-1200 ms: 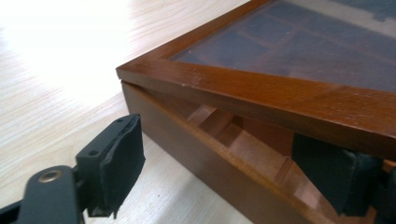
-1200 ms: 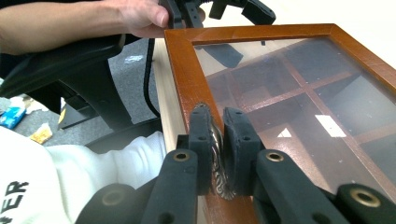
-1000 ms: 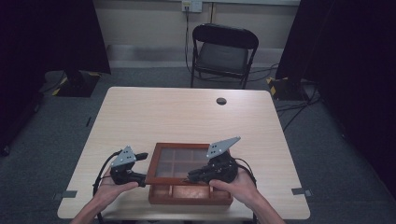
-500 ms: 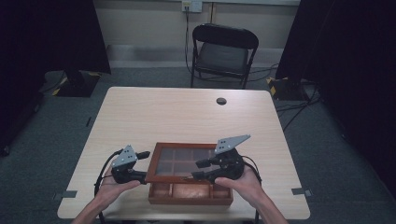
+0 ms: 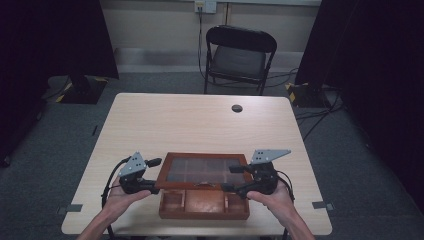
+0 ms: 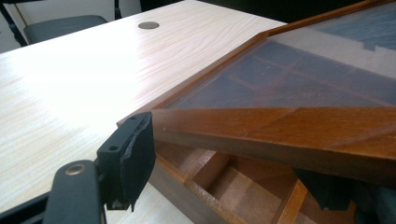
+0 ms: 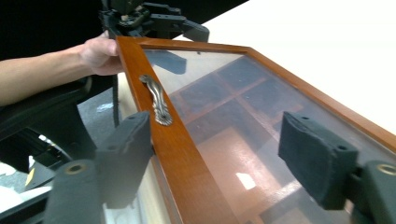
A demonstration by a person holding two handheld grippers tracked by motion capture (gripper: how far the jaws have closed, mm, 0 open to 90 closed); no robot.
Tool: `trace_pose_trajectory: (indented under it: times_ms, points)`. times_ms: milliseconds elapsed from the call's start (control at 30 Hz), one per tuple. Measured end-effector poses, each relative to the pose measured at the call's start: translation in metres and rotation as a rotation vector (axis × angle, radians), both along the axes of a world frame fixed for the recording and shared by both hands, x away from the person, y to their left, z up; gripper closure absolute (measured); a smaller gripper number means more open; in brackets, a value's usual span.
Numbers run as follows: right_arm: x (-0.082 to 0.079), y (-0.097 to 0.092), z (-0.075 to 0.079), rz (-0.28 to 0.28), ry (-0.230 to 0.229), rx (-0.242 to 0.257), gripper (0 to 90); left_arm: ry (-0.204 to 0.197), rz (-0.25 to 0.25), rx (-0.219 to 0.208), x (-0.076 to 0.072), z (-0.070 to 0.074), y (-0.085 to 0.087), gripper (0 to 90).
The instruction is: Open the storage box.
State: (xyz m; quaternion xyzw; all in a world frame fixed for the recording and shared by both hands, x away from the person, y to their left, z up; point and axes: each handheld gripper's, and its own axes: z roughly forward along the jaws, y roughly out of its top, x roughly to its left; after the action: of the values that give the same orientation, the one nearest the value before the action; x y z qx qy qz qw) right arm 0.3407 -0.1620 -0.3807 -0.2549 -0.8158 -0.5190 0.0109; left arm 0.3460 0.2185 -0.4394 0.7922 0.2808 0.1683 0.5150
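A brown wooden box (image 5: pixel 200 206) sits at the table's near edge. Its glass-paned lid (image 5: pixel 205 170) is tilted up at the front, so the compartments beneath show. My left gripper (image 5: pixel 152 174) is open at the lid's front left corner, and the lid's wooden rail (image 6: pixel 280 130) lies between its jaws (image 6: pixel 231 161). My right gripper (image 5: pixel 230 179) is open at the front right. One jaw is under the rail (image 7: pixel 173 154) beside the brass handle (image 7: pixel 158 99) and the other is over the glass (image 7: pixel 217 140).
The light wooden table (image 5: pixel 200 125) stretches away beyond the box, with a dark round cable hole (image 5: pixel 237 108) near its far edge. A black chair (image 5: pixel 237 55) stands behind the table. The box's front is close to the table's near edge.
My right gripper has shifted a little to the right and turned along the lid's front edge. The lid stays lifted and the left gripper has barely moved.
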Motion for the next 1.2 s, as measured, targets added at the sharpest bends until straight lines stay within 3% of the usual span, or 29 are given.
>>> trace_pose_trajectory:
  times_ms: [567,867,1200]
  points:
    - [0.004,-0.012,0.005,-0.052,-0.062,-0.011,15.5,-0.007,-0.012,-0.051,0.01,0.014,-0.005,31.1]
    - [0.004,-0.016,0.008,-0.06,-0.083,-0.016,15.9,-0.006,0.0,-0.053,0.01,0.017,-0.005,32.1]
    - [0.016,-0.024,0.002,-0.123,-0.091,-0.013,21.8,-0.002,-0.004,-0.078,0.017,0.023,-0.006,38.2]
